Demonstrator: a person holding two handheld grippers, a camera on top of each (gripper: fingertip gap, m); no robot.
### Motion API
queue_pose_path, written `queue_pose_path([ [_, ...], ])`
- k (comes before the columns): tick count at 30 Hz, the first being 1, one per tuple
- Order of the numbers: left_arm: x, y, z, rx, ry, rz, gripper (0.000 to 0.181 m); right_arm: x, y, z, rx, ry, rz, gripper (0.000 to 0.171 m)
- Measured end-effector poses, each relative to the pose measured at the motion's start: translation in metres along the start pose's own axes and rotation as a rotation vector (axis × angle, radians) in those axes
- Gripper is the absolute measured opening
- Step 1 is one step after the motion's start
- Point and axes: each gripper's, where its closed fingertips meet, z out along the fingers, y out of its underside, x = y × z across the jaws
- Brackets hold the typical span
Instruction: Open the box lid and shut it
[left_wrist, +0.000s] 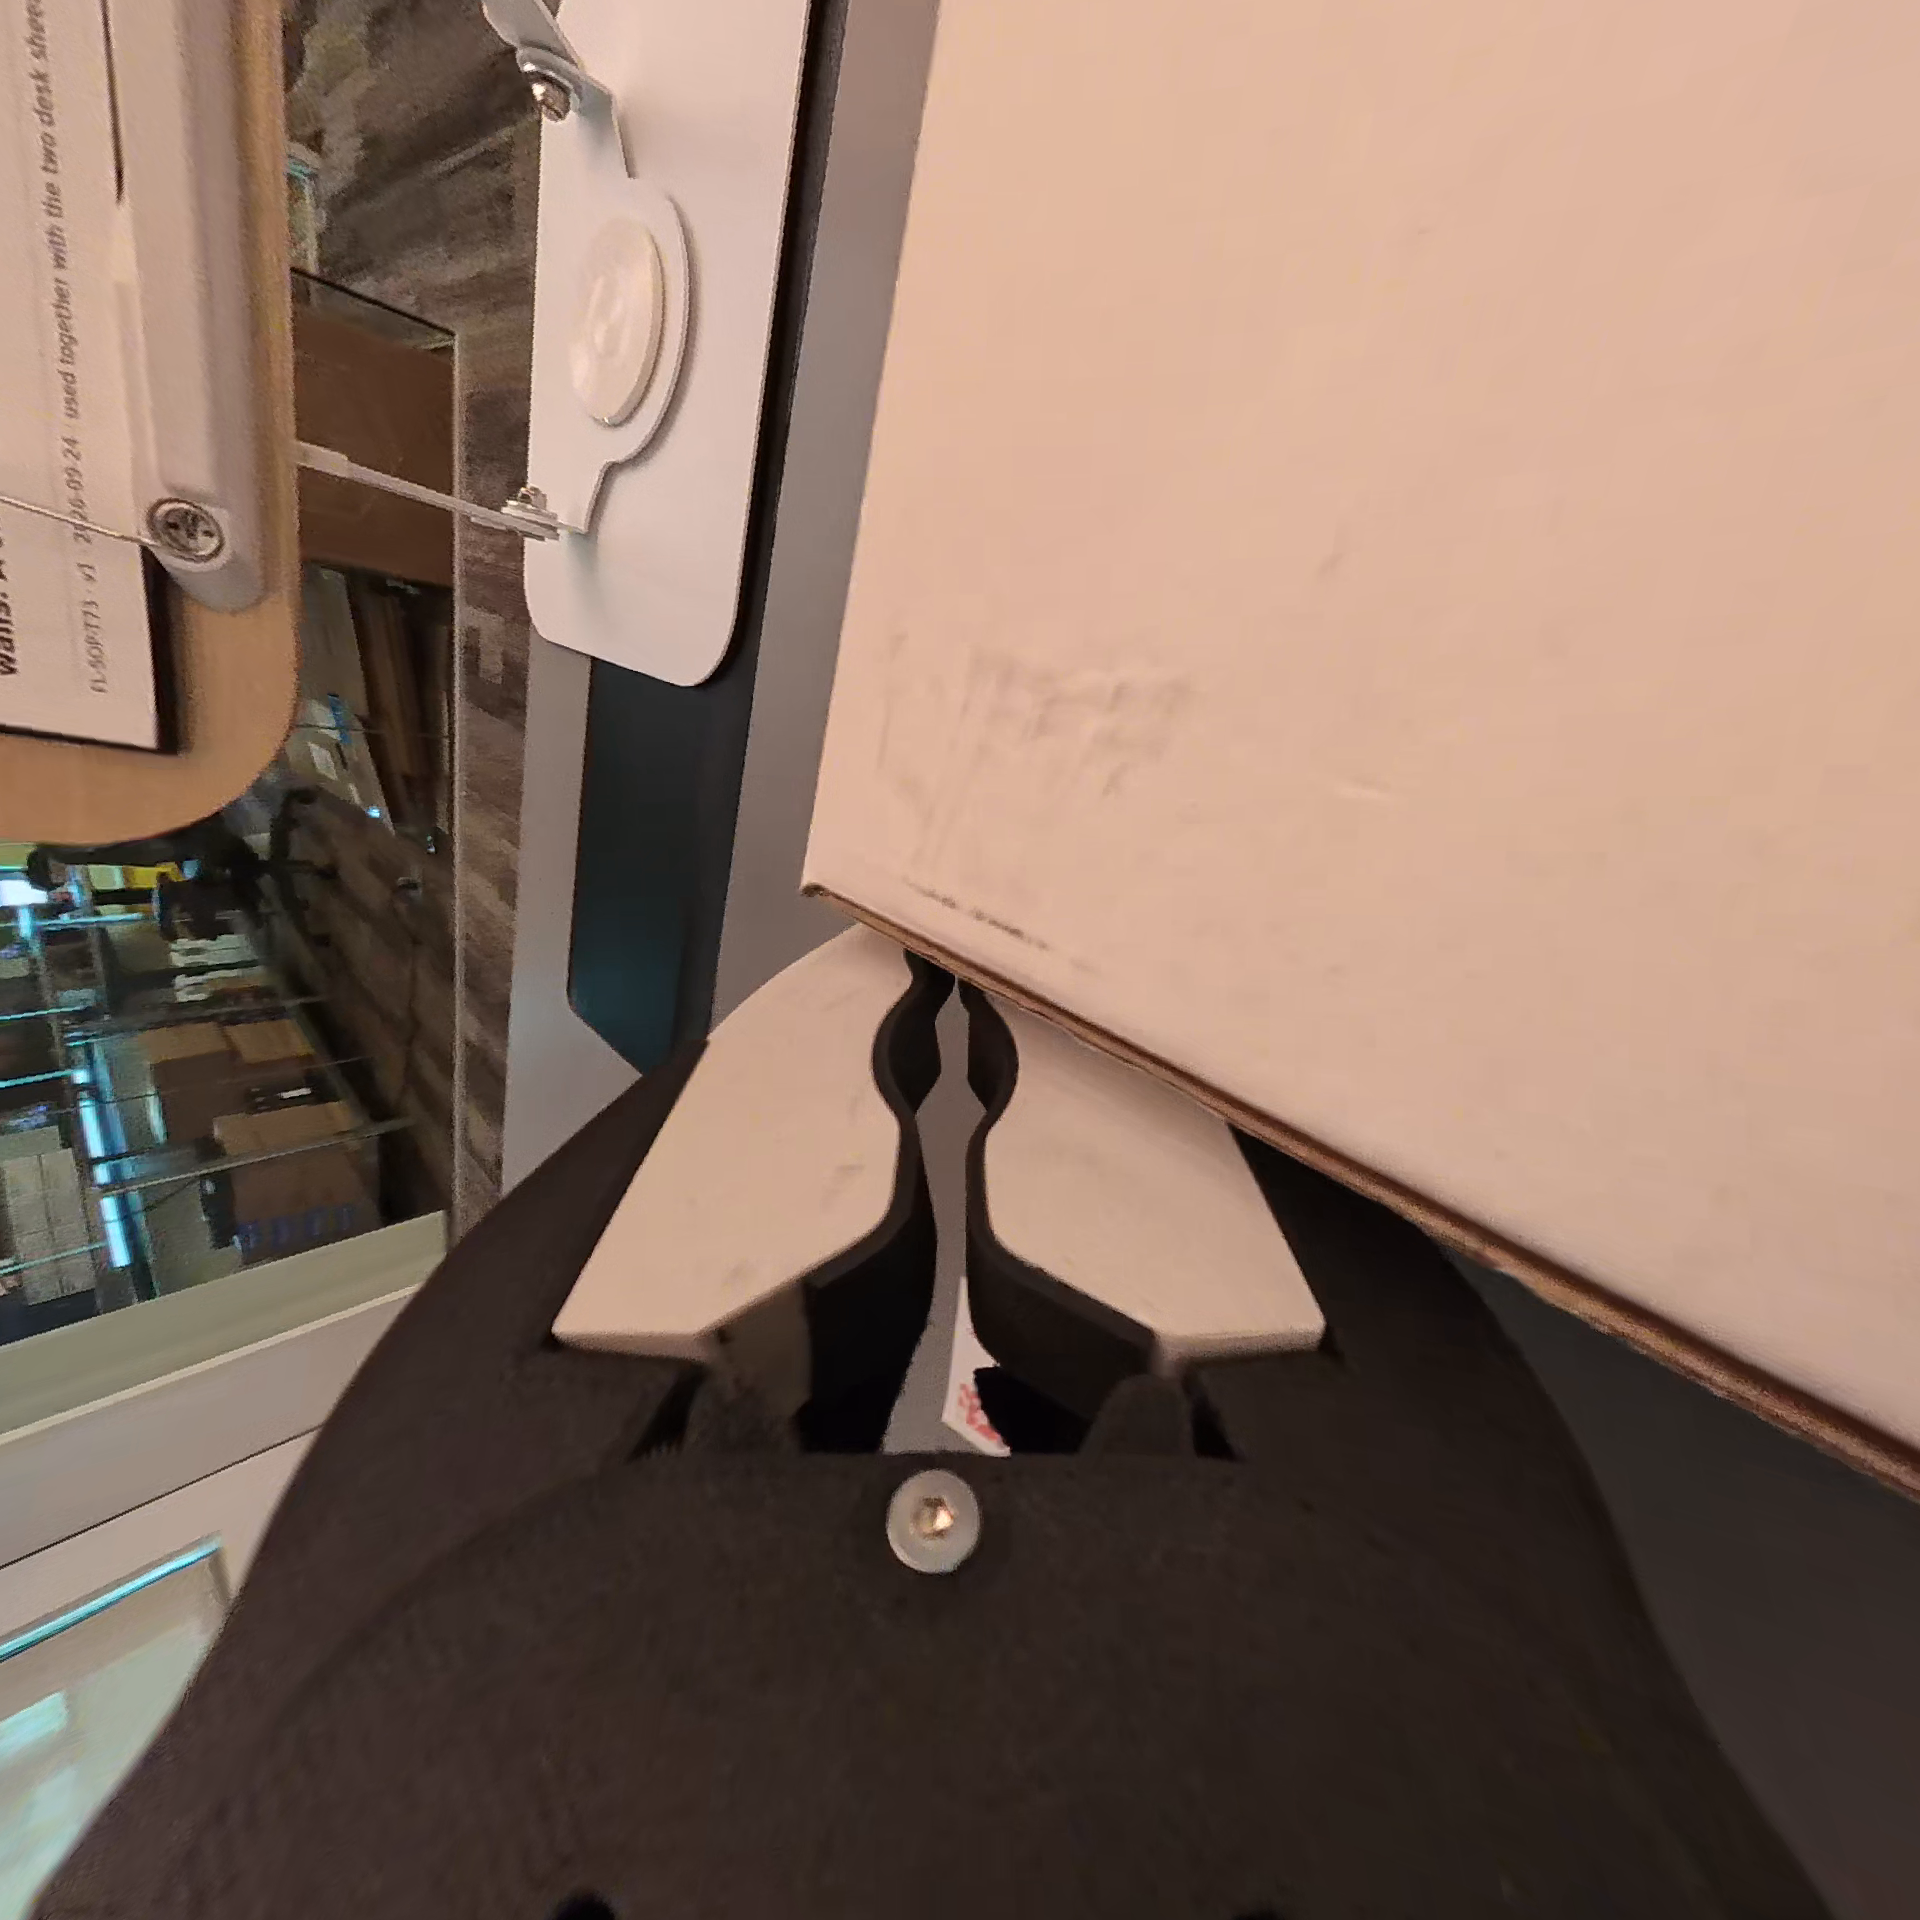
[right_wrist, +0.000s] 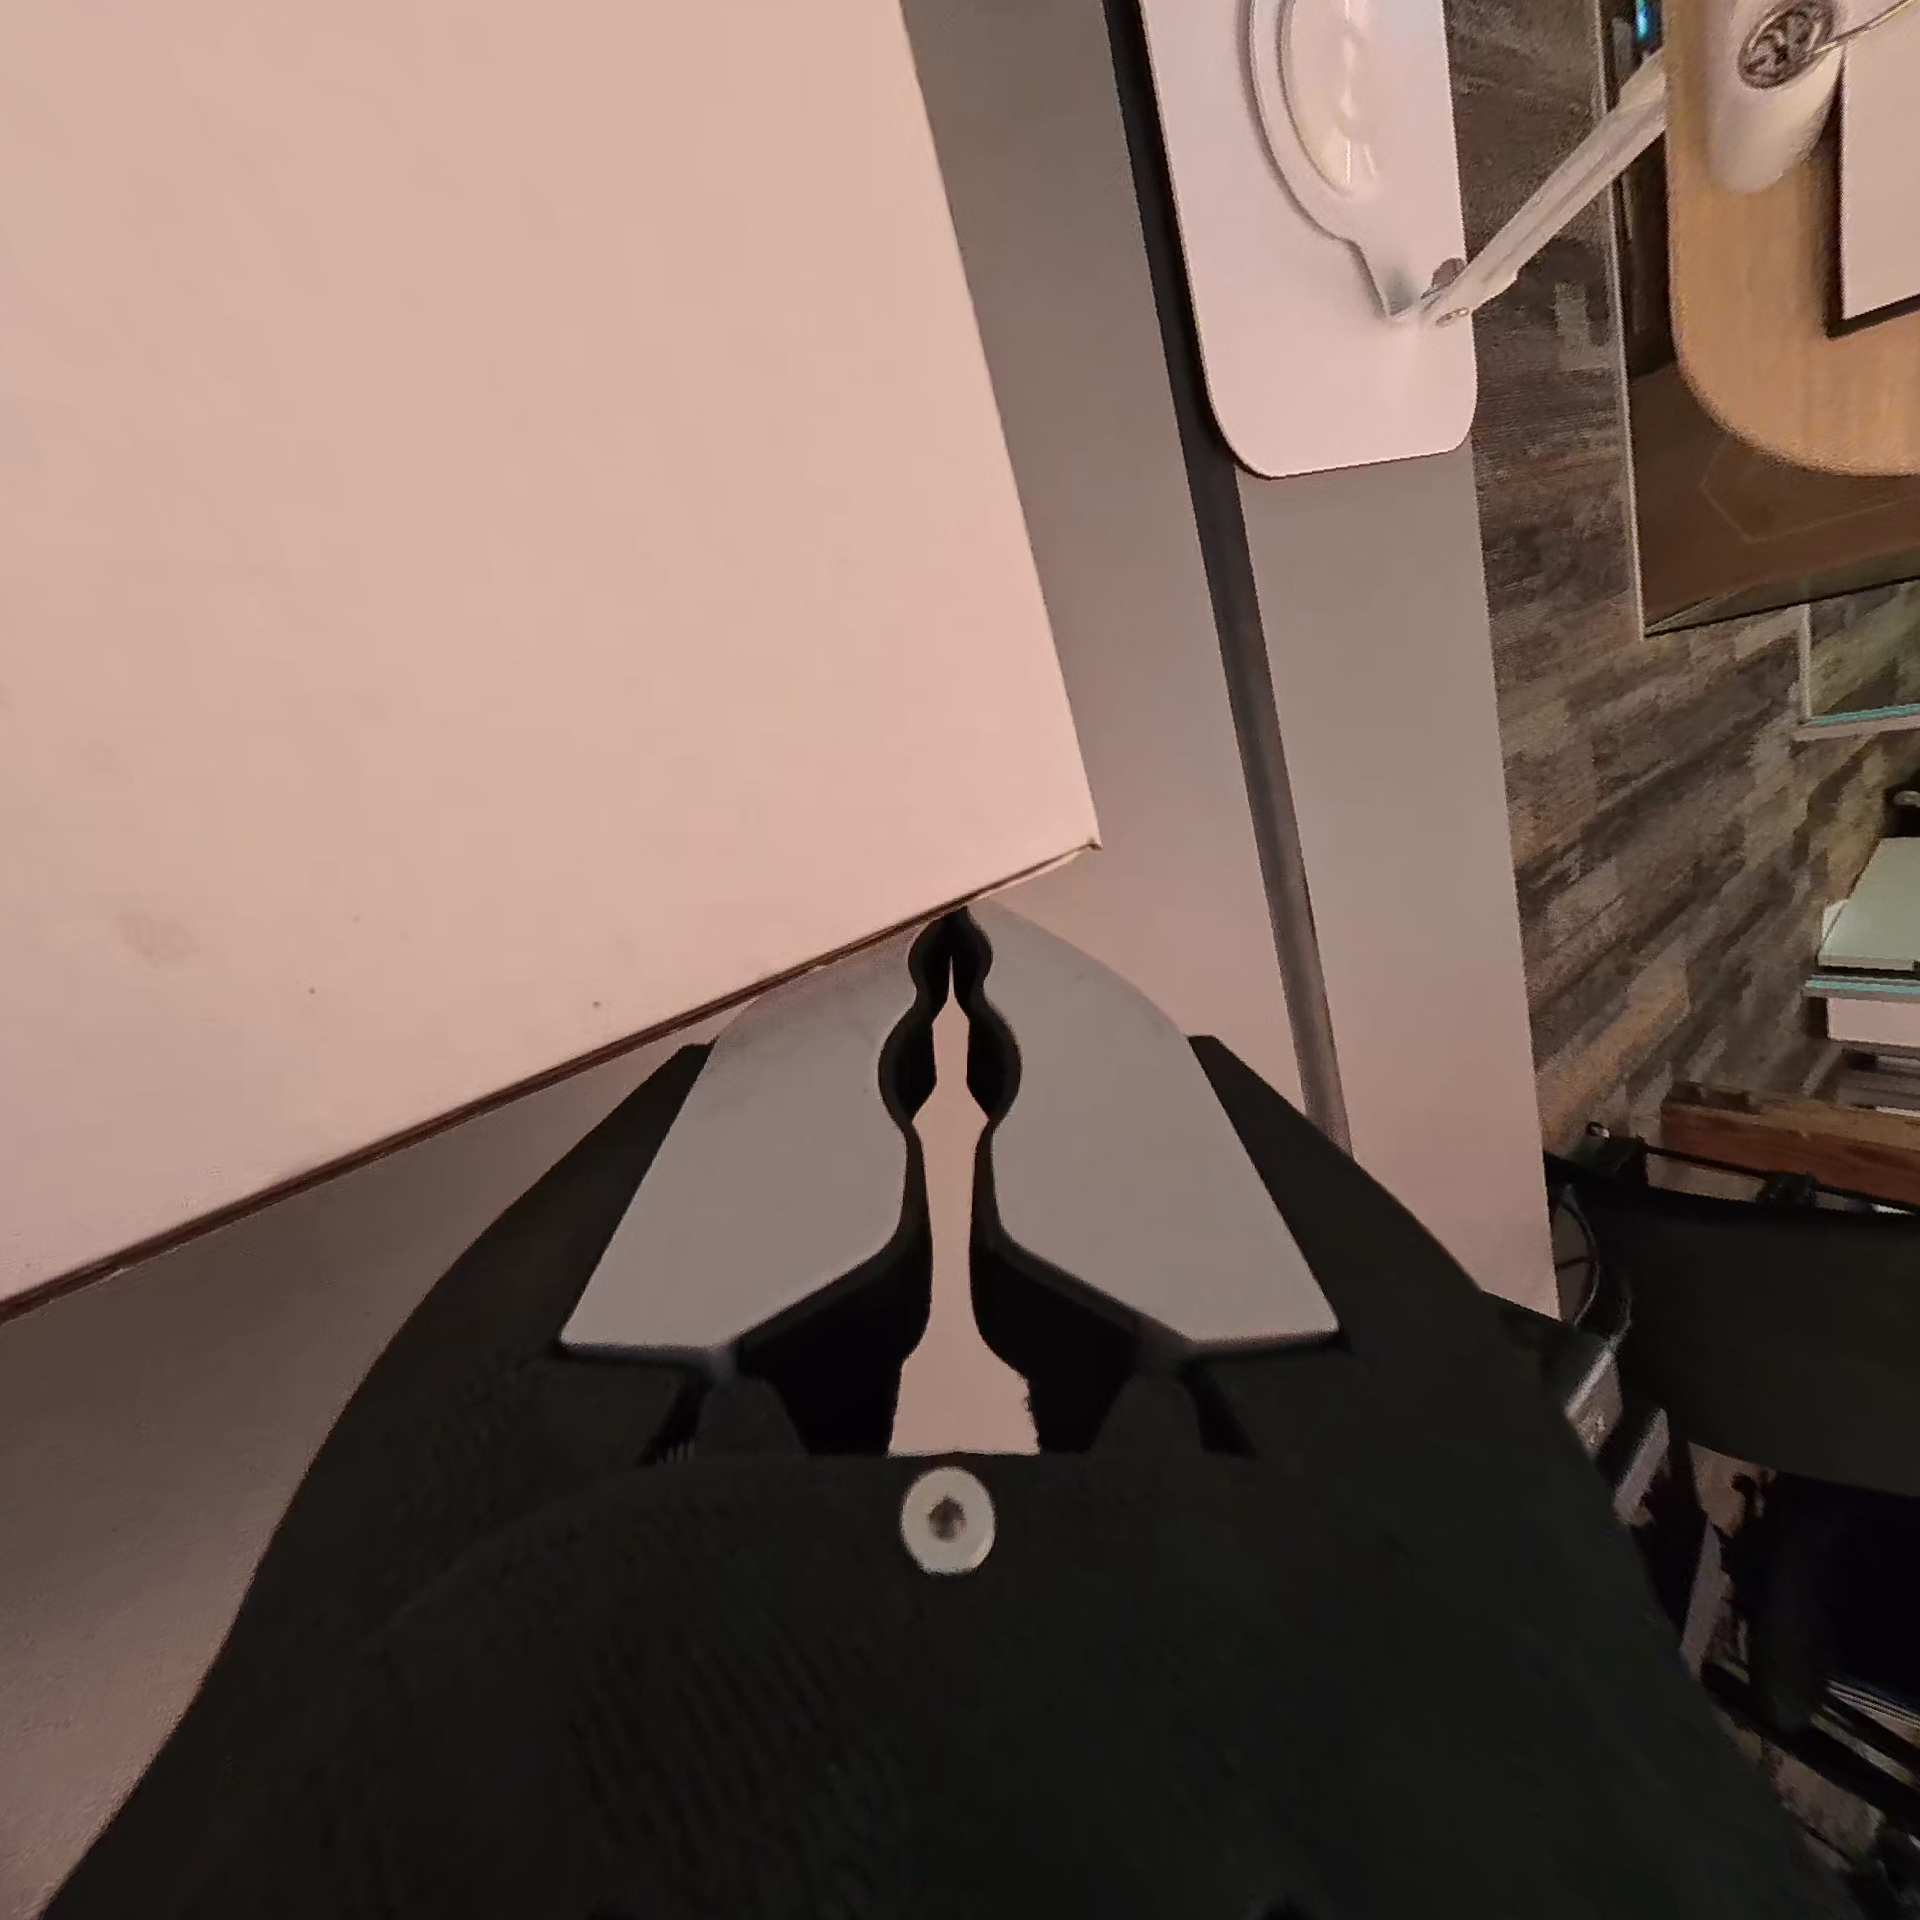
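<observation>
A large flat cardboard panel, the box lid (left_wrist: 1403, 571), fills most of both views. Its broad face is plain white to pale cream, tinted pinkish by warm light, with faint grey scuff marks and a few small specks. Its cut edge shows brown corrugated card, running as a thin diagonal line. The lid stands tilted, and one corner of it hangs just above each gripper's tips.

In the left wrist view the lid takes up the upper right, and the left gripper (left_wrist: 954, 987) points at its lower edge near the corner. The black, wavy-edged fingers are drawn almost together, with only a sliver of gap at the tips, which sit right at the card edge; whether they pinch it cannot be told.

In the right wrist view the lid (right_wrist: 468, 520) takes up the upper left. The right gripper (right_wrist: 958, 951) meets its lower edge near the corner in the same way, tips nearly touching, its grip likewise unclear.

Beyond the lid lie a grey surface (left_wrist: 540, 883), a white plate with a round disc (left_wrist: 623, 343), and a rounded wooden board (left_wrist: 239, 623) carrying a printed sheet.
</observation>
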Motion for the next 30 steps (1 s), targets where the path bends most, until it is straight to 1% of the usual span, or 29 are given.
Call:
queue_pose_path([
  [4,0.004,0.009,-0.011,0.006,0.03,-0.072,0.0,-0.001,0.005,-0.013,-0.006,0.012,0.031,0.001],
  [9,0.019,0.012,-0.043,0.03,0.036,-0.022,0.0,-0.027,0.019,-0.037,-0.032,-0.017,-0.02,0.001],
  [11,0.024,0.005,-0.05,0.051,0.046,-0.024,0.0,-0.036,0.017,-0.042,-0.029,-0.031,-0.031,0.001],
  [14,0.031,-0.009,-0.053,0.076,0.06,-0.046,0.0,-0.046,0.003,-0.042,-0.003,-0.059,-0.026,0.001],
  [16,0.03,-0.008,-0.051,0.06,0.037,-0.047,0.0,-0.045,0.003,-0.04,-0.034,-0.036,-0.032,0.001],
  [18,0.034,-0.005,-0.055,0.074,0.059,-0.094,0.0,-0.048,0.004,-0.043,-0.022,-0.039,-0.005,0.001],
  [23,0.048,0.008,-0.081,0.132,0.074,-0.178,0.0,-0.066,0.019,-0.065,0.014,-0.05,0.046,0.001],
  [25,0.058,0.004,-0.088,0.163,0.087,-0.19,0.0,-0.081,0.016,-0.071,0.052,-0.081,0.061,0.001],
  [27,0.069,-0.008,-0.093,0.211,0.112,-0.21,0.0,-0.092,0.008,-0.073,0.087,-0.093,0.067,0.001],
  [28,0.071,-0.013,-0.094,0.218,0.106,-0.223,0.0,-0.094,0.003,-0.073,0.107,-0.087,0.073,0.001],
  [30,0.07,-0.011,-0.094,0.2,0.058,-0.207,0.0,-0.094,0.005,-0.072,0.083,-0.048,0.071,0.001],
])
